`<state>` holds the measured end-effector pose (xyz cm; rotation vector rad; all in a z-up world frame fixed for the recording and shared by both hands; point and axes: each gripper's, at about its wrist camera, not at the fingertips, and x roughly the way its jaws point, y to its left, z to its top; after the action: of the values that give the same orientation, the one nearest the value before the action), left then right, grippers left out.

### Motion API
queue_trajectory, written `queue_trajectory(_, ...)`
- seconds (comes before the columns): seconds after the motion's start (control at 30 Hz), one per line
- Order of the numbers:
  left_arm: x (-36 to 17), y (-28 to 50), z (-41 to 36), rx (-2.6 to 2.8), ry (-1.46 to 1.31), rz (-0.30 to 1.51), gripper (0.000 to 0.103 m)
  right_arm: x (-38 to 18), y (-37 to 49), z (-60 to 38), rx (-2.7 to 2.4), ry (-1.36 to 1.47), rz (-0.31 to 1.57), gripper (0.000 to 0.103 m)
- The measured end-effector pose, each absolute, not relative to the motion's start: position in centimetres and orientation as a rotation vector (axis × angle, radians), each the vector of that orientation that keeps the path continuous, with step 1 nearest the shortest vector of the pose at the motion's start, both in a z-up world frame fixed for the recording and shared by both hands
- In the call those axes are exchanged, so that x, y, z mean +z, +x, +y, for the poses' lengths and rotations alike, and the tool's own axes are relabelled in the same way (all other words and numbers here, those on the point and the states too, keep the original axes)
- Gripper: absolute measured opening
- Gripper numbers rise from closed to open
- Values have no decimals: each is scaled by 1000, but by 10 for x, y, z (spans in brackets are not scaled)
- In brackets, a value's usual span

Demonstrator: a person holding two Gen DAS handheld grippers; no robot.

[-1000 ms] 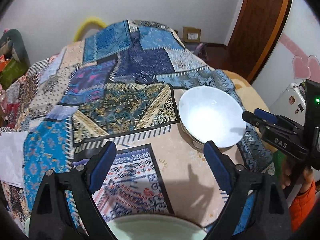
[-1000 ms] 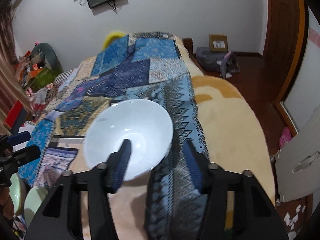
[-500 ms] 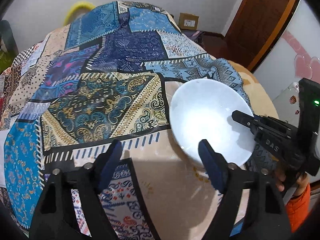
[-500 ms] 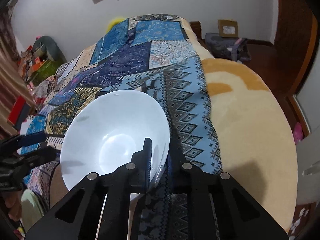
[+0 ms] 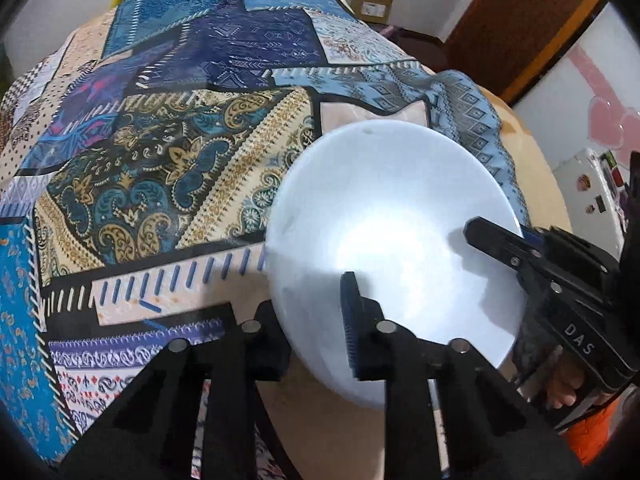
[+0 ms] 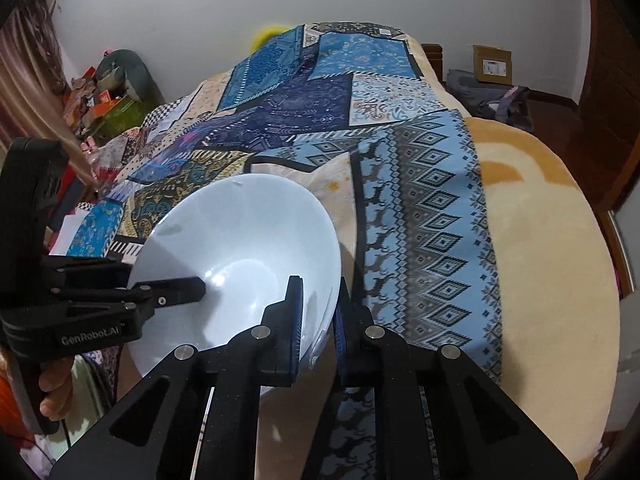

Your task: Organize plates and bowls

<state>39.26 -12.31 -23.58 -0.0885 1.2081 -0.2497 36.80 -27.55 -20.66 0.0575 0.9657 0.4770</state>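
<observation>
A white bowl sits over the patchwork bedspread, and it shows in the right wrist view too. My left gripper is shut on the bowl's near rim, one finger inside and one outside. My right gripper is shut on the opposite rim, its pads pinching the wall. Each gripper also shows in the other view, the right one and the left one. I cannot tell whether the bowl rests on the cloth.
A tan blanket covers the bed's right side. A cardboard box and bags lie on the floor by the wall. Clutter stands at the left. A wooden door is at the far right.
My left gripper moved right to the bowl and shut on its rim. My right gripper stays shut on the far rim, having closed from open one second ago. The pale green dish left the view.
</observation>
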Motion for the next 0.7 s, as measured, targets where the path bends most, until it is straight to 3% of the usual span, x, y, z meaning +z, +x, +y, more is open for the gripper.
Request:
queue_trajectory(0.33,-216,366,-121,-247,-91,1192,21,-192,349,-271,467,87,963,13)
queue_trajectory(0.7,-161,319,-109,-248,-95,1105,21,-144,310,-263,478,84,884,12)
